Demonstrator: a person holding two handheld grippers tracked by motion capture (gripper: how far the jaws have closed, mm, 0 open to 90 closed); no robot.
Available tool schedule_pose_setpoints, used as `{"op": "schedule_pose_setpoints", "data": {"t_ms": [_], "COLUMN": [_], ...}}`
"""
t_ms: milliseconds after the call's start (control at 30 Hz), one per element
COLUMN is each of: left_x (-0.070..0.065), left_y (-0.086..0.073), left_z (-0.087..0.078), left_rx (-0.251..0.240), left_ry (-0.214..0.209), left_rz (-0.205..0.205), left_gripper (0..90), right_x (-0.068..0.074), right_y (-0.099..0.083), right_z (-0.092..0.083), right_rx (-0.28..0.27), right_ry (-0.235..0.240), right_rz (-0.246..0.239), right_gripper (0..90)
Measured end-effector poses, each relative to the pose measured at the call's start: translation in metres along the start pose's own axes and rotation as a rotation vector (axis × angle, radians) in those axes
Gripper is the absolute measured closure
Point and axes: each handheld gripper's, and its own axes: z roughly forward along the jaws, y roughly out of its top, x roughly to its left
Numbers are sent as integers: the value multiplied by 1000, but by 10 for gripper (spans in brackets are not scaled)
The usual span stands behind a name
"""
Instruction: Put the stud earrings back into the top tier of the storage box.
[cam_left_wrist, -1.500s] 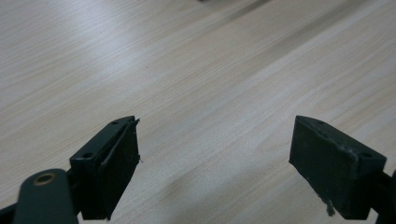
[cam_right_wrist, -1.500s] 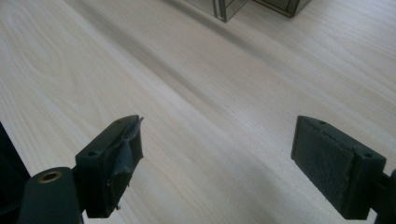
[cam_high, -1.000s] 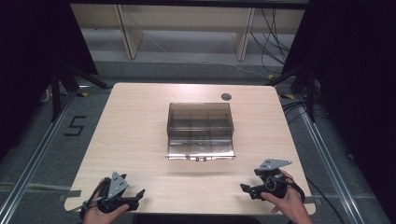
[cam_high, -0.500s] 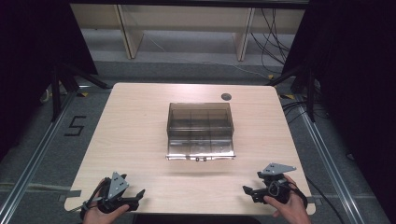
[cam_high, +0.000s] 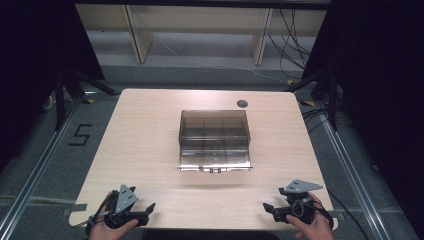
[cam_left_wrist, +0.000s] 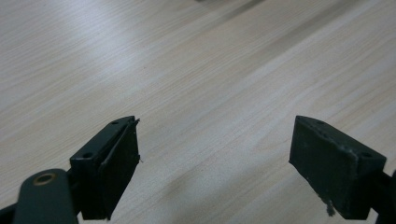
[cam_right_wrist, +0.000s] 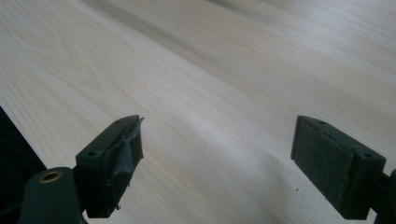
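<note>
pale wood grain runs under both our grippers, and each is held low over the table (cam_high: 150, 130) at its near edge. our left gripper (cam_high: 142, 214) sits at the near left corner, its jaws spread wide with nothing between them; in the left gripper view (cam_left_wrist: 215, 163) we see only bare tabletop in the gap. our right gripper (cam_high: 272, 210) sits at the near right corner, jaws also spread wide and holding nothing, and the right gripper view (cam_right_wrist: 217, 163) shows bare wood between them, with the table's edge and dark floor at its lower left. the pad on one of its jaws looks frayed. the smoky clear plastic box (cam_high: 214, 140) stands in the middle of the table, well apart from both grippers, roughly midway between them and farther from us. its lid looks shut, with a small latch at the near side, and we make out dividers inside. a small dark round disc (cam_high: 242, 103) lies beyond the box near the far edge.
</note>
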Motion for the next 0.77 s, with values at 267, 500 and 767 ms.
{"op": "schedule_pose_setpoints", "data": {"t_ms": [267,500,767], "left_x": [0,-1,0], "left_y": [0,0,0], "left_z": [0,1,1], "left_rx": [-1,-3,-1], "left_ry": [4,2,6], "left_rz": [1,-4,-5], "left_gripper": [153,153,154], "right_x": [1,3,4], "right_y": [-3,-8,-10], "right_z": [-2,-1,-2], "right_rx": [13,27,44], "right_ry": [2,5,0], "right_rz": [3,-22,-10], "right_gripper": [177,191,192]}}
